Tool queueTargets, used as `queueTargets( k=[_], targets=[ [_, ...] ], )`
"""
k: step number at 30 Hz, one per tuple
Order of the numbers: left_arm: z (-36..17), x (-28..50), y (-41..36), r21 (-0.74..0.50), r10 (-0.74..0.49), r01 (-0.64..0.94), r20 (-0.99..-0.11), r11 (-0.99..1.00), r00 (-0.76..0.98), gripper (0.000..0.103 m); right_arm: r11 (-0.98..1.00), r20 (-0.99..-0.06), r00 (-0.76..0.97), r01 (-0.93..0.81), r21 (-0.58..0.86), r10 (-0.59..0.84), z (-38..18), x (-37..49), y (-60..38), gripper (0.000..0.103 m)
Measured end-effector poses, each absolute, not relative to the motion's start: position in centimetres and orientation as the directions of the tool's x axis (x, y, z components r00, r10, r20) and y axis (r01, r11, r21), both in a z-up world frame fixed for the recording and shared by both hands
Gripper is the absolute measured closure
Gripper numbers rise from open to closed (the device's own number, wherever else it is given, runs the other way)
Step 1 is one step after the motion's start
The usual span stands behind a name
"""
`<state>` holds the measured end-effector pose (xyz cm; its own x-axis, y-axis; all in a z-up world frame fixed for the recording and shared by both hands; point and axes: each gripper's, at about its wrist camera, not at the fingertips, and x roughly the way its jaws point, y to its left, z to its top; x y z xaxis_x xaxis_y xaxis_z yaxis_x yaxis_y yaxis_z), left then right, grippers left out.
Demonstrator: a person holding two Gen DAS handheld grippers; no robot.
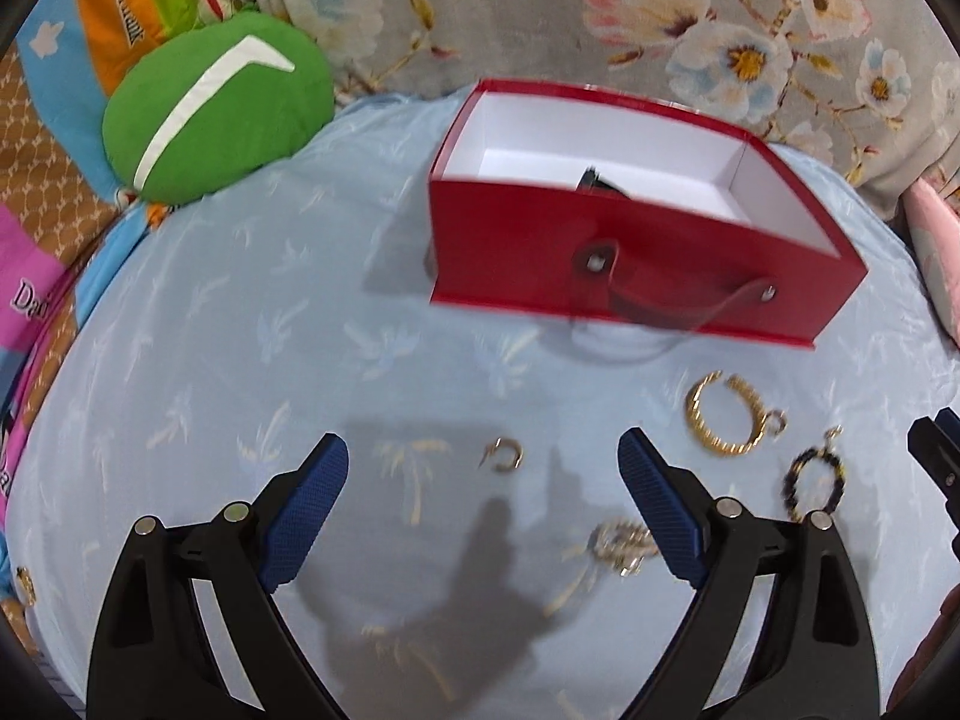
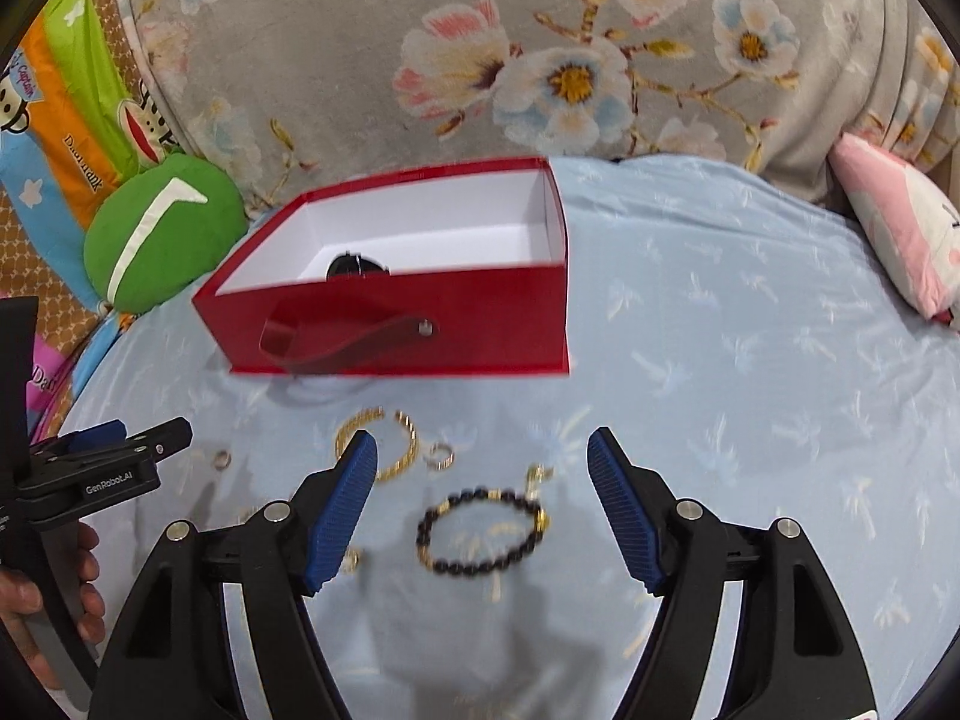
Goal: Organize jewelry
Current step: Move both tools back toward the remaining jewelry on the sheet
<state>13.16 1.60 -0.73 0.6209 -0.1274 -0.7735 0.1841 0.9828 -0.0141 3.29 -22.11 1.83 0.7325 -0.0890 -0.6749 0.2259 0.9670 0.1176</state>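
red box (image 2: 420, 330): the landmark; it is set open-topped on the blue sheet (image 2: 750, 360), its handle side turned toward both grippers, so that pieces can be dropped in from above.
dark item in the box (image 2: 357, 267): one piece is seen inside against the near wall; what it is cannot be told.
left gripper (image 1: 483, 459): held low in front of the box with its fingers spread wide and nothing between them; a small gold ring (image 1: 503, 455) lies on the sheet in the gap, which is judged to be the piece lined up for pinching.
right gripper (image 2: 483, 462): held in front of the box, spread wide and empty; the black bead bracelet (image 2: 483, 531) lies between its fingers on the sheet.
gold bangle (image 2: 381, 444): laid just in front of the box, beside a second small ring (image 2: 440, 456).
chain tangle (image 1: 621, 543): loose gold pieces lie further from the box, by the left gripper's right finger; blurred.
green cushion (image 2: 159, 234): rests to the left of the box, clear of the work.
floral blanket (image 2: 540, 60): bunched behind the box.
pink pillow (image 2: 900, 228): lies to the right of the box, well apart.
obstacles: the box's near wall must be cleared on each carry; the bangle and ring lie close together, so a neighbour could be dragged.
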Motion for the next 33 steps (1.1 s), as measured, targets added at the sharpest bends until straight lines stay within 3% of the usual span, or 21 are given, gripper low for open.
queueTargets(
  k=[27, 31, 33],
  targets=[
    [-3.6, 9.4, 1.6, -0.096, -0.210, 0.232, -0.815, 0.968, 0.539, 0.014, 0.944, -0.772, 0.633, 0.281, 0.171, -0.049, -5.4, 4.5, -21.0, 0.032],
    [-3.8, 9.4, 1.2, -0.102, -0.218, 0.238, -0.819, 0.966, 0.531, 0.014, 0.946, -0.776, 0.627, 0.286, 0.150, -0.066, -5.8, 4.8, -20.9, 0.039],
    [-3.9, 9.4, 1.1, -0.104, -0.220, 0.241, -0.820, 0.965, 0.528, 0.014, 0.949, -0.776, 0.625, 0.287, 0.131, -0.082, -5.9, 5.0, -20.8, 0.047]
  ],
)
